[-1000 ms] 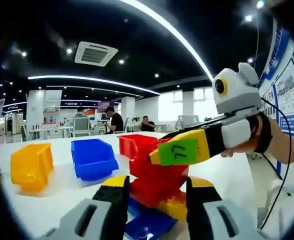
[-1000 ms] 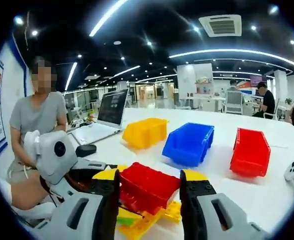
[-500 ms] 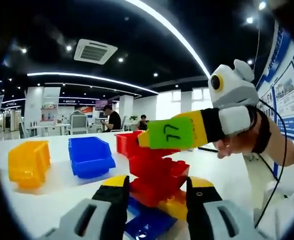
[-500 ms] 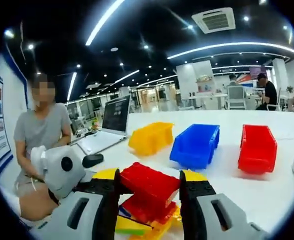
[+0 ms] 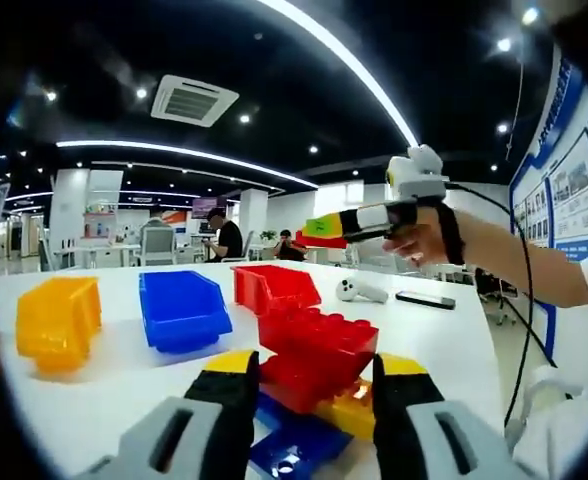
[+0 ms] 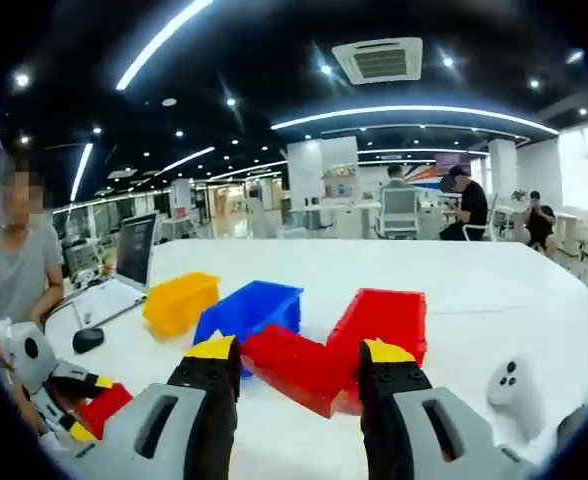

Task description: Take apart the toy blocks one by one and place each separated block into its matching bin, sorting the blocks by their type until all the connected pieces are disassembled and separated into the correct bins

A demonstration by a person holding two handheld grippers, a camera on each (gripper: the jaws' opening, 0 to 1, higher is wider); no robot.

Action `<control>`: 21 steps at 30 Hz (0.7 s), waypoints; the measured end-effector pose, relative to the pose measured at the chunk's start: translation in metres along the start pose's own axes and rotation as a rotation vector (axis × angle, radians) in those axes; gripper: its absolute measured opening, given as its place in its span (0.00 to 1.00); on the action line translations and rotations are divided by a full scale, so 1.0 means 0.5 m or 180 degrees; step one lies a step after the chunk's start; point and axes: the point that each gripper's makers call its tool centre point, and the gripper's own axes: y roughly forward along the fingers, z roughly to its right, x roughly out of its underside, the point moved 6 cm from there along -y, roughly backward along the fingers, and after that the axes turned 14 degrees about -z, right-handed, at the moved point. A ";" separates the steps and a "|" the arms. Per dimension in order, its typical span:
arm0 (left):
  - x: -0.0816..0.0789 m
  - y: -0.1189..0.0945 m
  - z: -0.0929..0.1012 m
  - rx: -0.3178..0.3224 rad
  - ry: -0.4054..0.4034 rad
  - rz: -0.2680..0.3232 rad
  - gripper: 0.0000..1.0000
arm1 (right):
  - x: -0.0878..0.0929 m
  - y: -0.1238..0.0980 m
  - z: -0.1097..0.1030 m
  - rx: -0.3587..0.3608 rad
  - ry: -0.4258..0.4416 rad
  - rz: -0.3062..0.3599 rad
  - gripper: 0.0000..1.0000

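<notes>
Between the right hand-held gripper's jaws sits a separated red block, clamped, with the red bin just ahead beyond it. The left hand-held gripper pinches the remaining stack on the bench. Releasing too early could drop the block short, or into the neighbouring blue bin.

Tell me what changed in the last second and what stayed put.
The right gripper, shut on a flat red toy block, pulled it off the red, yellow and blue block stack and carried it up and away toward the red plastic bin. The left gripper stayed clamped on the stack. The yellow bin and blue bin did not move on the white table.
</notes>
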 end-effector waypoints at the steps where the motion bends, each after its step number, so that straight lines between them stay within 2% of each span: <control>1: 0.000 0.001 0.000 0.0005 -0.0003 0.0002 0.46 | -0.006 0.006 0.016 0.0029 0.0016 0.0021 0.48; 5: -0.001 0.003 0.002 -0.0002 0.0013 -0.0001 0.46 | -0.025 0.045 0.070 0.0164 0.0147 0.0038 0.48; 8: -0.003 0.004 0.001 -0.0003 0.0017 -0.0010 0.46 | -0.026 0.071 0.084 0.0211 0.0194 0.0044 0.48; 9: -0.003 0.005 0.001 -0.0002 0.0022 -0.0011 0.46 | -0.038 0.098 0.102 0.0216 0.0215 0.0038 0.48; 11: -0.004 0.006 0.002 -0.0003 0.0035 -0.0016 0.46 | -0.027 0.108 0.105 0.0247 0.0296 -0.0015 0.48; 14: -0.004 0.007 0.003 -0.0012 0.0052 -0.0025 0.46 | -0.030 0.135 0.114 0.0258 0.0413 -0.0019 0.48; 21: -0.005 0.007 0.002 -0.0009 0.0053 -0.0022 0.46 | -0.023 0.180 0.125 0.0393 0.0309 -0.0121 0.48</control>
